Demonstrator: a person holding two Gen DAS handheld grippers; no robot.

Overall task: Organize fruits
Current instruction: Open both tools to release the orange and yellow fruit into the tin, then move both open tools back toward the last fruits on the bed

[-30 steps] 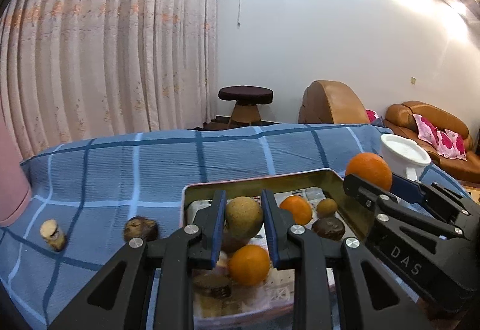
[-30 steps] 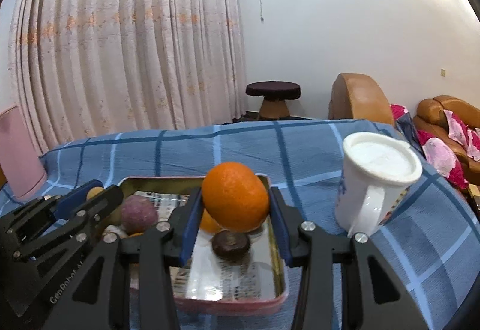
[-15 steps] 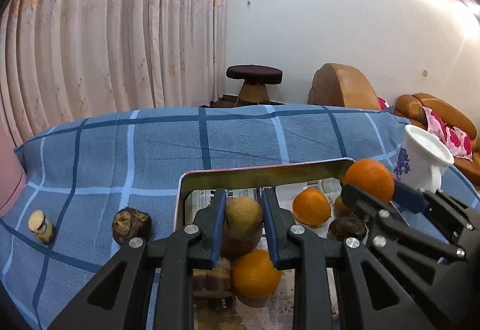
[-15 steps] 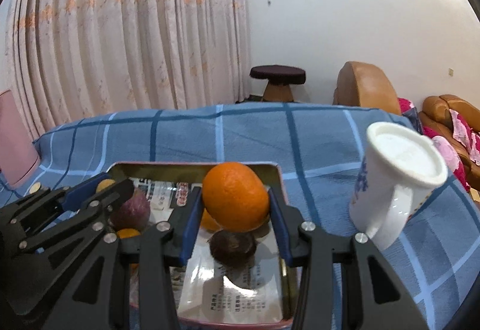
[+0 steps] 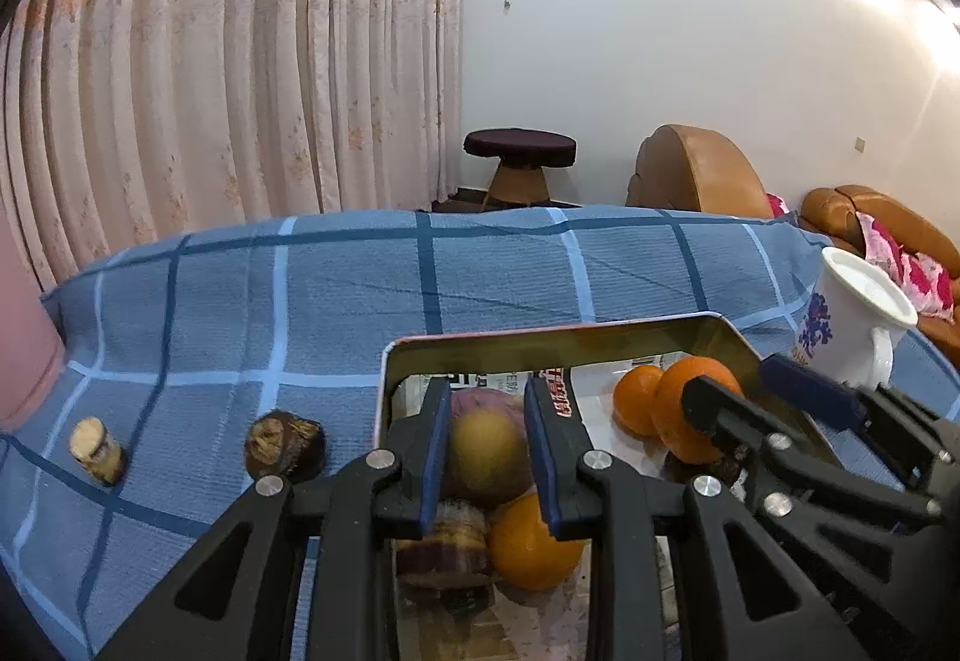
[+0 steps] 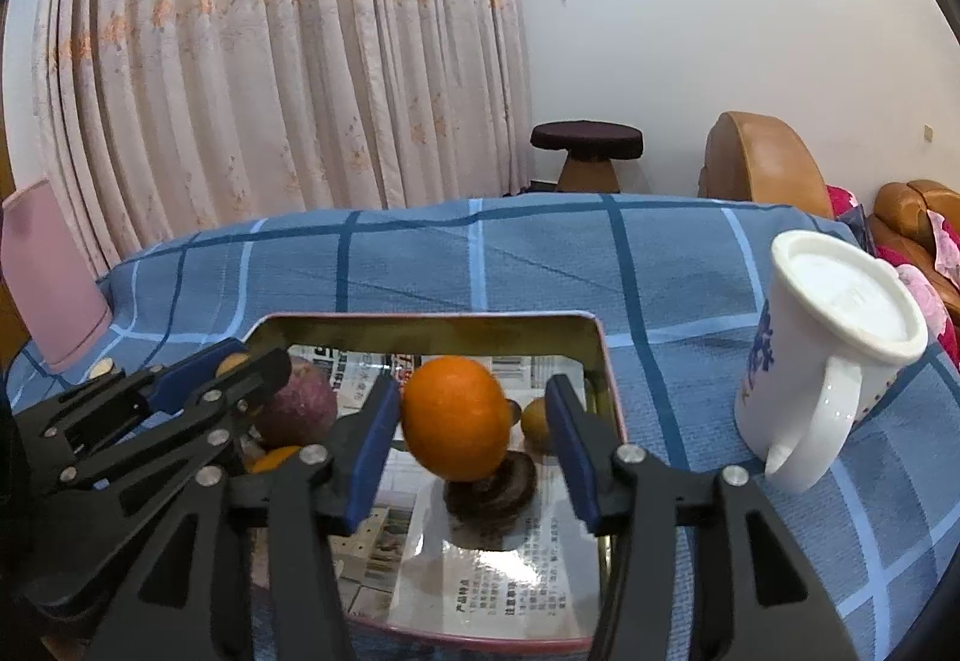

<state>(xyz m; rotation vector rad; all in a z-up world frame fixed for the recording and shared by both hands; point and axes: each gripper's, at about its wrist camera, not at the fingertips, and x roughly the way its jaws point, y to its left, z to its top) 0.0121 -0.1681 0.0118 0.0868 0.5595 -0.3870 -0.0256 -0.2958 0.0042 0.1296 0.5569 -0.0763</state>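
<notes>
1. Jaws of the left gripper (image 5: 489, 451): narrow, with both blue pads against the sides of a purple-yellow fruit (image 5: 489, 448). The fruit is held low over the tray (image 5: 540, 343).
2. Below and just in front of the left jaws, inside the tray: a near orange (image 5: 534, 541) and a brown striped piece (image 5: 441, 541), touching each other.
3. Jaws of the right gripper (image 6: 474, 451): wider than the orange (image 6: 454, 418) between them. The left pad is at the orange's side. A clear gap separates the orange from the right pad.
4. That orange sits on top of a dark brown fruit (image 6: 489, 490), which lies on the tray floor between the right jaws.
5. Just inside the right pad: a small yellow-green fruit (image 6: 537, 424). Whether it touches the pad, cannot tell.
6. The tray is a metal tin lined with newspaper (image 6: 510, 595). Both pairs of jaws are over it.
7. Right of the right jaws, outside the tray: a white mug (image 6: 822, 361), upside down on the blue checked cloth (image 6: 540, 265).
8. Left of the left jaws, on the cloth, well apart from each other: a dark husky fruit (image 5: 285, 448) and a small pale stub (image 5: 96, 451).
</notes>
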